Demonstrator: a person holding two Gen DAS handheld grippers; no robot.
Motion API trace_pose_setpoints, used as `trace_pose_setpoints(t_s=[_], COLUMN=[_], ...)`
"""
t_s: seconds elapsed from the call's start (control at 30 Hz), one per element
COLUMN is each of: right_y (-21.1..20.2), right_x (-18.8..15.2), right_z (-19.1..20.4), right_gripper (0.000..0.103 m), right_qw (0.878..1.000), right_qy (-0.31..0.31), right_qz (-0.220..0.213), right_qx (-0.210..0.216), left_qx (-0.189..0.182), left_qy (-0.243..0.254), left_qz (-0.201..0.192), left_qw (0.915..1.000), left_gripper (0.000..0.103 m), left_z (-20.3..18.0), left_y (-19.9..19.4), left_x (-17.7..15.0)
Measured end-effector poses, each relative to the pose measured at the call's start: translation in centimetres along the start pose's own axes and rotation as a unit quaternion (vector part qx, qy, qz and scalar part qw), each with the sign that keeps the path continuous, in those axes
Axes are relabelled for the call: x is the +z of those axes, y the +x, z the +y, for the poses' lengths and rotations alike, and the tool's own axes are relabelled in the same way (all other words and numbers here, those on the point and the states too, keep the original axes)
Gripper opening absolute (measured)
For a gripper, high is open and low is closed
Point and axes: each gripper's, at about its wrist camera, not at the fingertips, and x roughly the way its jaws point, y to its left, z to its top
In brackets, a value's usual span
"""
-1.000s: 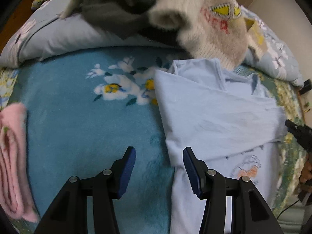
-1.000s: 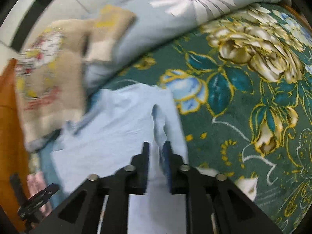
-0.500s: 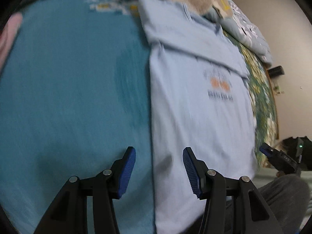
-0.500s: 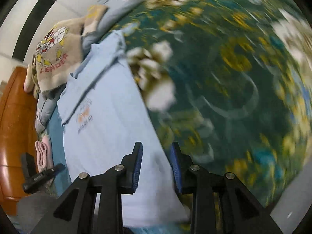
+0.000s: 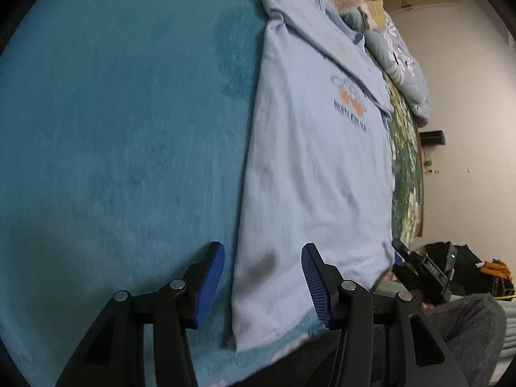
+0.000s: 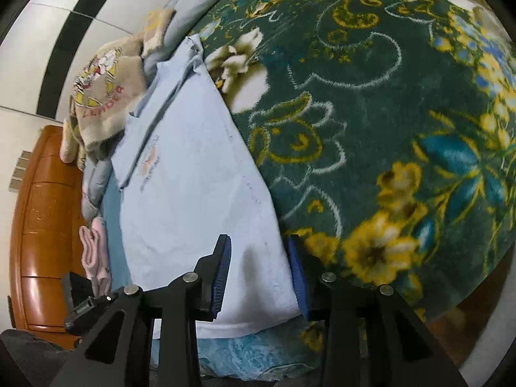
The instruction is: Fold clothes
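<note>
Blue shirt [image 5: 316, 167] lying flat across the frame's middle
Left gripper [image 5: 261, 282] and right gripper [image 6: 259, 274] are both hovering spread wide over its bottom corners, gripping nothing.

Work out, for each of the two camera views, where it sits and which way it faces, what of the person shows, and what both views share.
Left wrist: rides the left tongs, looks up the light blue T-shirt from its near left corner; a grey trouser leg shows.
Right wrist: rides the right tongs, looks over the near right corner toward the beige sweater; no body part clearly shows.
Shared: the T-shirt, and each other's tongs at the frame edge.
</note>
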Motion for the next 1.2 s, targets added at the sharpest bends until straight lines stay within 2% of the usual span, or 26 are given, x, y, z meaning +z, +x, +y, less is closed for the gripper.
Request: trace_pose_setpoints(t_s=[0.07,0.17,0.23,0.3,0.33,0.37,0.4,0.43,0.5,0.63,0.7,0.9,1.03,1.2], right_y=[0.1,0.0,-0.3,-0.6,-0.7,-0.9,-1.0,-1.2,-1.5,-3.9,-5.2,-7.3,-7.4,-4.7], right_x=[-0.3,-0.4,-0.4,-0.5,-0.5,-0.5,-0.5,-0.5,-0.4,1.4,2.8,7.3,10.5,15.7], right_z=[0.0,-0.1,0.1,0.2,0.2,0.3,0.3,0.4,0.6,3.0,4.8,10.9,13.1,14.8], right_gripper=[0.036,0.033,0.025,0.007,0.006,0.005,0.003,0.003,0.002,0.002,0.002,0.002,0.002,0.002], right_qw=[1.000,1.000,1.000,1.000,1.000,1.000,1.000,1.000,1.000,0.999,0.998,0.990,0.989,0.992], right_qy=[-0.002,-0.004,-0.006,-0.008,-0.009,-0.010,-0.011,-0.012,-0.014,-0.024,-0.028,-0.044,-0.044,-0.040], right_qz=[0.002,0.003,0.003,0.004,0.004,0.005,0.005,0.005,0.005,-0.021,-0.041,-0.079,-0.084,-0.069], right_qx=[0.003,0.001,-0.002,-0.005,-0.007,-0.008,-0.010,-0.011,-0.013,0.021,0.048,0.108,0.117,0.095], left_qx=[-0.002,-0.014,-0.019,-0.016,-0.012,-0.001,0.009,0.008,-0.015,-0.060,-0.090,-0.128,-0.116,-0.071], left_qy=[-0.004,-0.012,-0.015,-0.008,-0.004,-0.001,0.001,0.000,-0.001,-0.002,0.004,0.028,0.041,0.061], left_qz=[0.021,0.028,0.037,0.043,0.044,0.044,0.045,0.046,0.014,-0.050,-0.098,-0.177,-0.193,-0.195], left_qw=[0.9998,0.9994,0.9990,0.9989,0.9990,0.9990,0.9990,0.9989,0.9998,0.9970,0.9911,0.9755,0.9735,0.9763], left_gripper=[0.053,0.053,0.053,0.050,0.047,0.031,0.000,0.002,0.001,0.001,0.001,0.001,0.001,0.001], left_z=[0.1,0.5,0.7,0.5,0.4,0.4,0.4,0.8,0.4,-0.4,-1.7,-5.7,-6.8,-7.5], left_y=[0.6,0.7,0.8,0.8,0.9,0.9,0.8,0.5,-0.9,-3.7,-6.4,-11.8,-12.9,-11.5], left_x=[-0.5,-0.9,-1.2,-1.4,-1.4,-1.5,-1.6,-1.7,-1.0,0.2,1.9,7.1,10.7,16.5])
